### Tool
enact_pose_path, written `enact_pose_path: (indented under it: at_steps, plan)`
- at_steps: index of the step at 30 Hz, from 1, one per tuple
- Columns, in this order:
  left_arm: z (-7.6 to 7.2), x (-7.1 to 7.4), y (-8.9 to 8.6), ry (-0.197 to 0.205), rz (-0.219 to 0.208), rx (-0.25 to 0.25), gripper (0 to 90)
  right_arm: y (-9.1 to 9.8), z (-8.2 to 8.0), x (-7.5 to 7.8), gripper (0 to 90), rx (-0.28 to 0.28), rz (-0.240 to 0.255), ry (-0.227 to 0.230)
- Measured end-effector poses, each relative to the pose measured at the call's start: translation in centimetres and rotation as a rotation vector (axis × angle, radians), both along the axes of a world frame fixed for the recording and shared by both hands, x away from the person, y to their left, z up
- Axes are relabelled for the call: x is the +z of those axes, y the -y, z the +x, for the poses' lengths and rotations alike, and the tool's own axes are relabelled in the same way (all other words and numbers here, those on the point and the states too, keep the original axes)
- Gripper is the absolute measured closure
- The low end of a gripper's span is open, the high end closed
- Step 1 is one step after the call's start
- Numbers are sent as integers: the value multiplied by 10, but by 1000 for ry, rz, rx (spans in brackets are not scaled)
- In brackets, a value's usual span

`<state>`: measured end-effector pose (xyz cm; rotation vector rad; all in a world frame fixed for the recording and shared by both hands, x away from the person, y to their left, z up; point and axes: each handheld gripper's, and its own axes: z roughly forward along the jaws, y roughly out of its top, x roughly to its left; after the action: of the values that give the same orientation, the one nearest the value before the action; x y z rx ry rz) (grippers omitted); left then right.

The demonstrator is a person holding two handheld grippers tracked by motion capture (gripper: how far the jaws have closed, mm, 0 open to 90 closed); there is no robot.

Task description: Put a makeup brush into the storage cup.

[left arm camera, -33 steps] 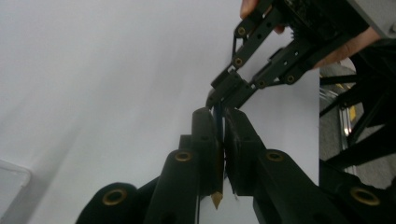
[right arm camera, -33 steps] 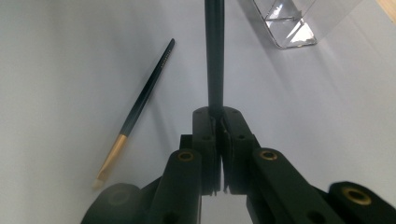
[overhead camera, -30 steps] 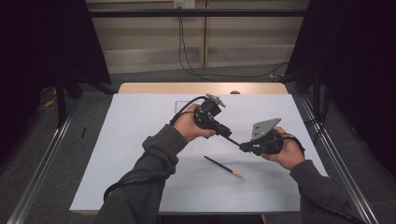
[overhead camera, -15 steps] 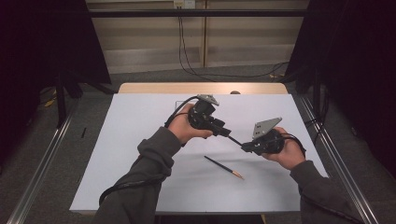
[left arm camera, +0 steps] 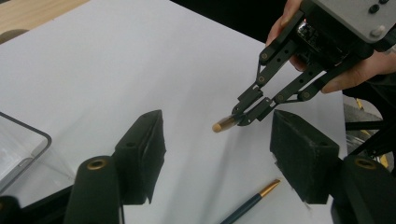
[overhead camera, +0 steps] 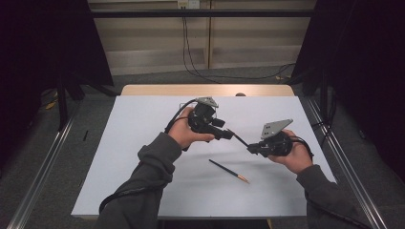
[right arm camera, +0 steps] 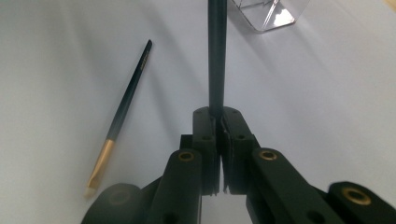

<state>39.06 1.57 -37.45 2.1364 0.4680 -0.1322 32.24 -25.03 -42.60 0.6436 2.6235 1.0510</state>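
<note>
Worktop: we see a flat white matte sheet over a pale wooden top, whose bare edge shows at the far side.
Held brush: our right tool has its black jaws pressed together on a thin dark round brush handle, which runs straight out from the jaws. In the left tool's view the brush's golden end pokes out past those jaws.
Left tool: we see the left tool with its jaws spread wide and nothing between them, its blocky black pads dull and rubbery. It is raised above the sheet and aimed at the right tool.
Loose brush: a second brush lies flat on the sheet, near us and between the two hands. It has a dark slim handle, a gold metal ferrule and a pale angled tip.
Clear box: a transparent, rounded-corner plastic container sits on the sheet beyond the held brush.
Writing: we can read none.
</note>
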Motion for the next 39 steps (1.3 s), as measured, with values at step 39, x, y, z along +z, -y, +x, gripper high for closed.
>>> enact_pose_path:
  at_steps: [39]
  plan:
    - [-2, -7, -3, 43, -113, 59, 147, 2, -1, -5, 859, -144, 278, -34]
